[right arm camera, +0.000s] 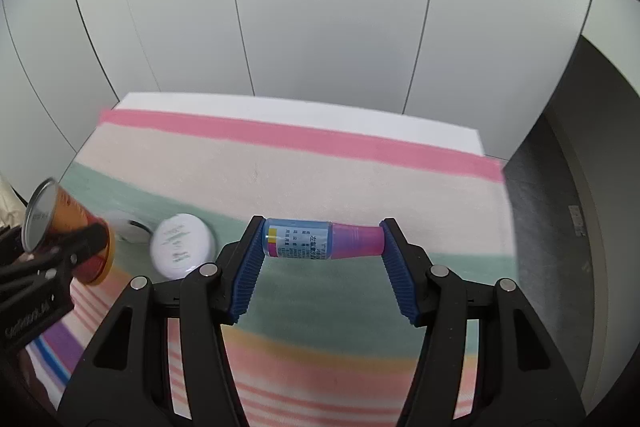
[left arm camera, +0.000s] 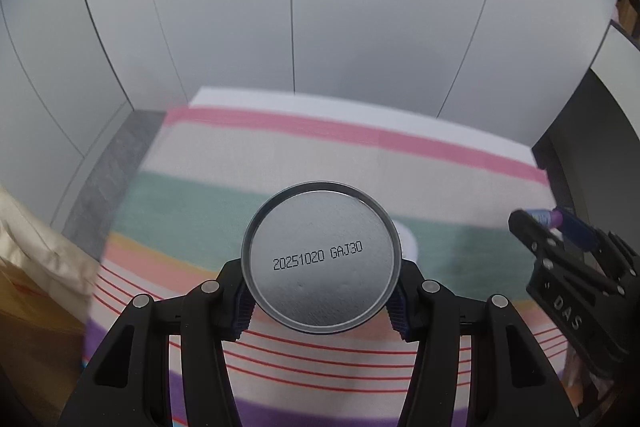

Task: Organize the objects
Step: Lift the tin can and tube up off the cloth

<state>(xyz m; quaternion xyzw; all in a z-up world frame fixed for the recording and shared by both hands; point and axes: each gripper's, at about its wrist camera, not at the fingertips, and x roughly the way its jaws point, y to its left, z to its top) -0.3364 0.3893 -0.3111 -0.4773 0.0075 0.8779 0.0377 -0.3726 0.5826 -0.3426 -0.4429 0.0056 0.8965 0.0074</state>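
Observation:
My left gripper [left arm camera: 321, 301] is shut on a can [left arm camera: 321, 261], held above the striped cloth with its silver stamped base facing the camera. In the right wrist view the same can [right arm camera: 70, 231] shows orange and red at the far left, tilted in the left gripper [right arm camera: 80, 247]. My right gripper [right arm camera: 322, 239] is shut on a small bottle [right arm camera: 316, 239] with a blue label and pink cap, held end to end, sideways above the cloth. It also shows in the left wrist view [left arm camera: 546, 217], where the right gripper [left arm camera: 548, 227] is at the right.
A striped cloth [right arm camera: 320, 155] covers the table. A white round jar [right arm camera: 182, 245] lies on the cloth left of my right gripper, with another white object [right arm camera: 124, 225] behind the can. Grey wall panels stand behind. A dark cabinet [right arm camera: 560, 227] is at the right.

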